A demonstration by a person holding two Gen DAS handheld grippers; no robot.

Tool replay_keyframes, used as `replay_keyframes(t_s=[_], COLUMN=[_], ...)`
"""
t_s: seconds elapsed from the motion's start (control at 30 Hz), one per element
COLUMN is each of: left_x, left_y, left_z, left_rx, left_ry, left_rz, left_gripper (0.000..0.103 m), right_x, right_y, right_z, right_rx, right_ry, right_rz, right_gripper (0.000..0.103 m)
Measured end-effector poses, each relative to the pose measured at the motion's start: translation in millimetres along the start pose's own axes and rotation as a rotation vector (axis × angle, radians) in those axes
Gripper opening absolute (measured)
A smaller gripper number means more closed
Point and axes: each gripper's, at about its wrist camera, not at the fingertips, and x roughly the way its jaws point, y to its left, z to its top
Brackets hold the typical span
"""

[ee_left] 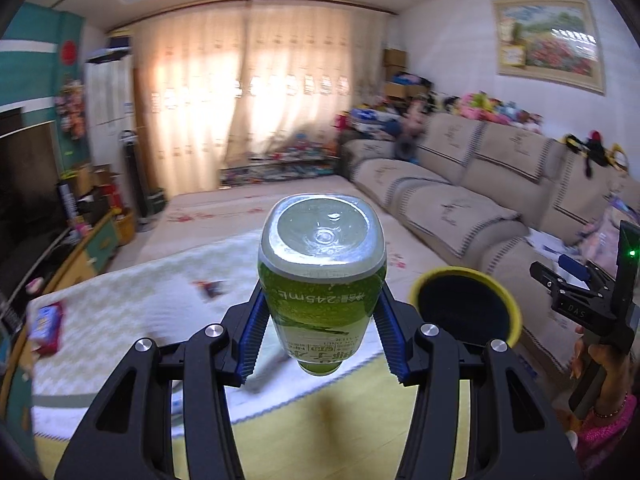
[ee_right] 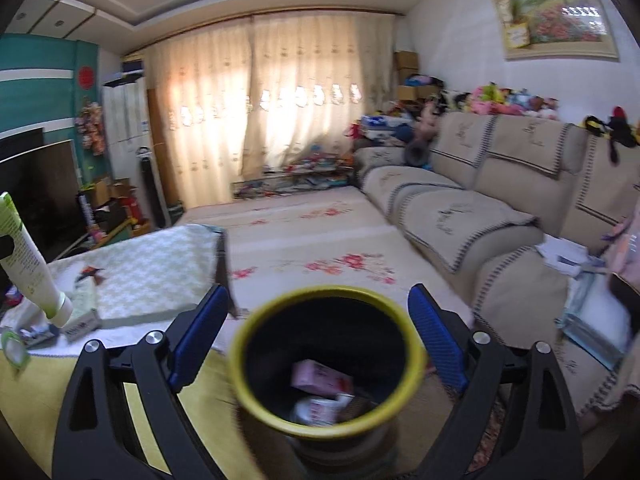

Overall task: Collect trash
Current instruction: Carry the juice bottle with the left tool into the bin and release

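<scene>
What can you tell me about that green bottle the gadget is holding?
The green bottle is a small clear plastic drink bottle with a green printed label and pale, ridged base. It is lifted off the table, its base pointing away from the camera and its far narrower end toward it. The left hand-held gripper clamps it across the middle, one blue ribbed finger pressing each side. In the right wrist view it shows at the left edge, tilted. Nothing else touches it.

Left gripper (ee_left: 322,330) clamped on green bottle (ee_left: 322,276), base toward camera, label upside down. Yellow-rimmed bin (ee_left: 466,306) just right of bottle. Right gripper (ee_left: 560,280) at far right edge, held by hand (ee_left: 596,364), pink sleeve (ee_left: 608,428) below. White patterned cloth (ee_left: 132,304) on table beneath; beige sofa (ee_left: 460,184) beyond.
</scene>
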Motion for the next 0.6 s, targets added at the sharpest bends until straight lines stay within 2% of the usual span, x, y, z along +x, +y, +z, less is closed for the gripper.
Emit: replay_keyframes(t_s=[0.17,0.3,0.5,0.57,0.6], left_x=[49.5,91.2,153.2,165.9,171.0], left_y=[-63.1,-110.8,-162.3,-172.2,-174.2], left_z=[14.9,23.3,22.6,20.2,19.6], left_rx=[0.038,0.076,0.07,0.06,0.06], left_ry=[0.049,0.082,0.17,0.174,0.172], left_rz=[-0.151,-0.226,-0.295,-0.287,-0.278], left_gripper=[0.051,0.051,0.051,0.061,0.062], right_x=[-1.8,0.0,4.2,4.9,5.5], right_y=[-45.1,-69.7,-91.9,-96.5,-97.2], right_z=[-9.0,-15.5,-25.0,-24.6,-24.3], right_rx=[0.057,0.09,0.129,0.134,0.136], right_ry=[0.021,0.036,0.058,0.059,0.059], right_rz=[-0.057,-0.083,-0.091,-0.092,-0.09], right_gripper=[0.086,0.086,0.086,0.086,0.086])
